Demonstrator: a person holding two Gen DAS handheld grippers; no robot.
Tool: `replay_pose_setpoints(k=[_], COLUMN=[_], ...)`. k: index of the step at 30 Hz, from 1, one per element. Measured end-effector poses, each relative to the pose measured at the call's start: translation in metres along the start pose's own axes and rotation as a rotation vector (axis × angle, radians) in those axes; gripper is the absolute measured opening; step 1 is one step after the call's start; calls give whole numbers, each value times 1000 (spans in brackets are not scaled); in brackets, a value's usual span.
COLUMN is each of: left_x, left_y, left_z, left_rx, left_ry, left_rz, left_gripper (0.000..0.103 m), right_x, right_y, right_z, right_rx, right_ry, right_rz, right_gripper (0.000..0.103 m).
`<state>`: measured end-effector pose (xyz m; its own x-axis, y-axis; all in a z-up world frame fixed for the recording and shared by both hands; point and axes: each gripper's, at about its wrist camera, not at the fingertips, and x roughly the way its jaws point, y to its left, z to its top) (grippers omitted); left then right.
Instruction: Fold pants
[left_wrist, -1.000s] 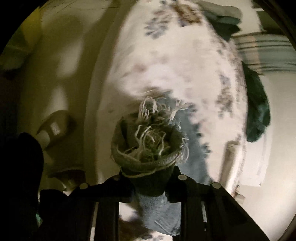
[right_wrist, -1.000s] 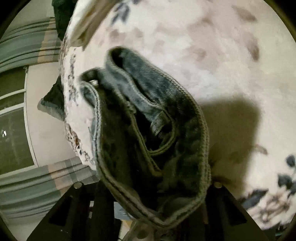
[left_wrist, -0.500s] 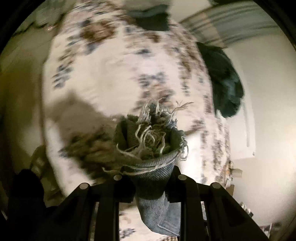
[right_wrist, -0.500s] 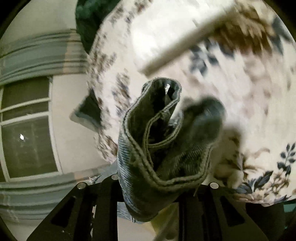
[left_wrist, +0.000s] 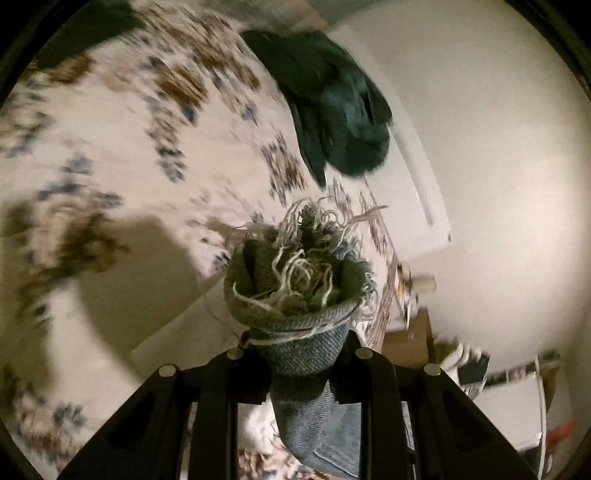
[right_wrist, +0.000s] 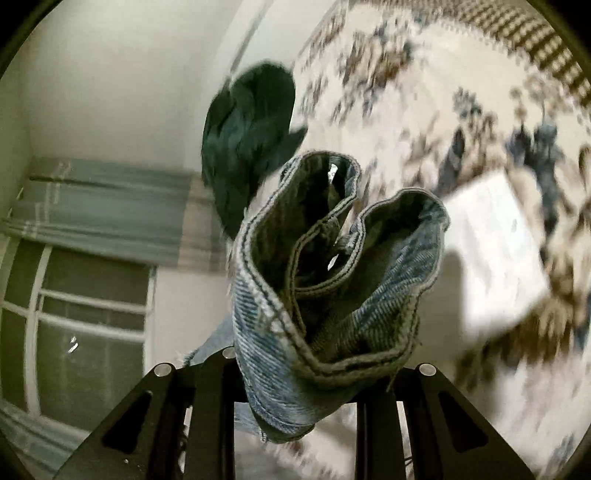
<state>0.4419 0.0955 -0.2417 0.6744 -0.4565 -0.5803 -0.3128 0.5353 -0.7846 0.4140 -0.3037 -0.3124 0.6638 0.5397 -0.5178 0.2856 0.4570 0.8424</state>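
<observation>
The pants are blue denim jeans, held up in the air by both grippers. My left gripper (left_wrist: 300, 363) is shut on the frayed leg hem of the jeans (left_wrist: 299, 291), with white threads sticking up above the jaws. My right gripper (right_wrist: 314, 373) is shut on the bunched waistband of the jeans (right_wrist: 332, 277), its stitched edge curling above the jaws. Denim hangs below both grippers. The rest of the jeans is out of view.
A bed with a white floral cover (left_wrist: 122, 147) lies below and ahead, also in the right wrist view (right_wrist: 461, 110). A dark green garment (left_wrist: 340, 122) lies on its far edge (right_wrist: 247, 136). A window with grey curtains (right_wrist: 92, 295) is at the left. A white wall (left_wrist: 498, 147) is at the right.
Both grippers have swung over the bed with the jeans still held. The views turned, so the dark green garment and the wall now fill more of each frame.
</observation>
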Motion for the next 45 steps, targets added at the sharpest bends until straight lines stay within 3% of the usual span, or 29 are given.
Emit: replay_pose_setpoints(k=[4, 7, 11, 18, 26, 29, 30, 33, 34, 36, 38, 42, 45], left_x=[95, 129, 125, 99, 111, 112, 110, 103, 99, 95, 88, 78, 64], left_y=[44, 96, 111, 106, 104, 98, 95, 85, 77, 70, 60, 41, 20], left_z=[-12, -28, -34, -49, -53, -51, -51, -55, -57, -60, -63, -67, -71], left_rx=[76, 45, 74, 97, 111, 145, 169, 276, 346, 434, 535, 691, 803], left_ry=[139, 211, 223, 252, 274, 305, 313, 321, 316, 314, 303, 294, 277], left_rz=[91, 171, 178, 170, 216, 242, 260, 330, 373, 427, 487, 565, 595], left_gripper=[20, 20, 21, 21, 25, 29, 33, 47, 51, 74, 77, 86, 86], right_x=[32, 54, 69, 62, 61, 63, 63, 54, 49, 40, 33, 30, 30], right_y=[-79, -136, -171, -166, -178, -185, -188, -188, -184, -173, -155, -103, -65], right_z=[12, 0, -25, -21, -17, -13, -12, -15, -17, -23, -30, -46, -60], right_rx=[38, 72, 112, 117, 79, 108, 129, 146, 135, 104, 40, -169, -297], right_ry=[-74, -52, -56, -86, -28, 5, 16, 10, 5, -6, -13, -30, -54], right_rz=[-92, -177, -200, -184, -229, -253, -259, -312, -345, -418, -522, -750, -894], right_gripper=[25, 25, 25, 25, 26, 39, 48, 52, 59, 65, 72, 101, 102])
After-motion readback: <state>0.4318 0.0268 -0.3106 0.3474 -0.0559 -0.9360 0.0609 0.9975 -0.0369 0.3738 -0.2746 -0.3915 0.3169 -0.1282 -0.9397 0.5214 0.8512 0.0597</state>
